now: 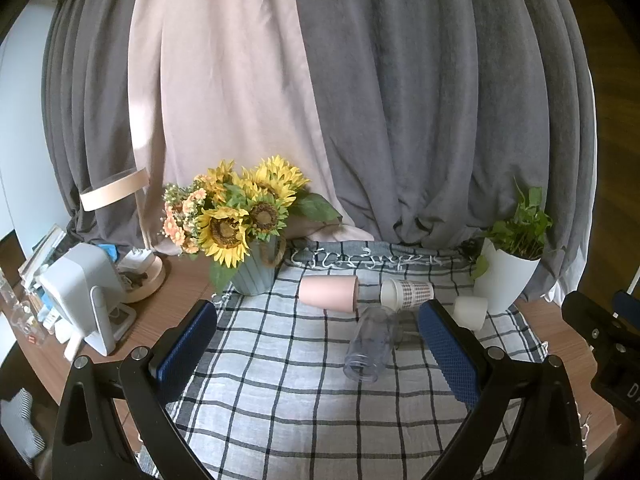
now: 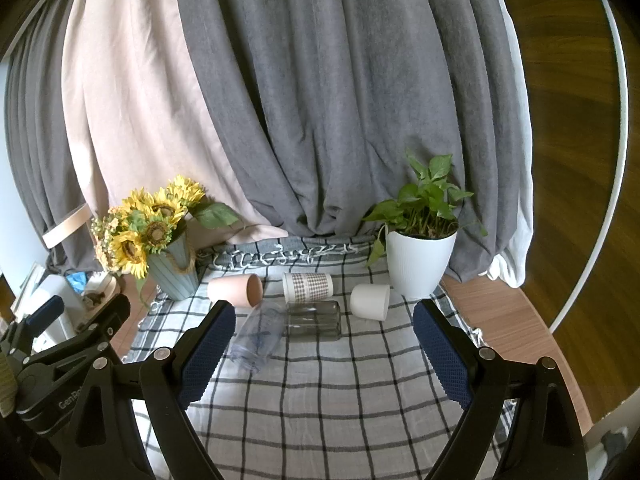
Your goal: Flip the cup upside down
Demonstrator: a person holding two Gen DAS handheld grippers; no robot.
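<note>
Several cups sit on the checked cloth (image 1: pixel 304 380) (image 2: pixel 320 392). A pink cup (image 1: pixel 329 293) (image 2: pixel 236 289) lies on its side. A patterned paper cup (image 1: pixel 407 293) (image 2: pixel 308 287) lies on its side. A clear plastic cup (image 1: pixel 370 344) (image 2: pixel 256 338) lies on its side, and a clear glass (image 2: pixel 315 320) lies beside it. A white cup (image 1: pixel 471 311) (image 2: pixel 370 301) stands upside down. My left gripper (image 1: pixel 318 328) is open and empty, short of the cups. My right gripper (image 2: pixel 324 332) is open and empty, short of them too.
A sunflower vase (image 1: pixel 254 268) (image 2: pixel 176 272) stands at the back left and a white plant pot (image 1: pixel 506 276) (image 2: pixel 420 262) at the back right. Grey and pink curtains (image 1: pixel 320 100) hang behind. A white device (image 1: pixel 80 292) and clutter sit on the wooden table at the left.
</note>
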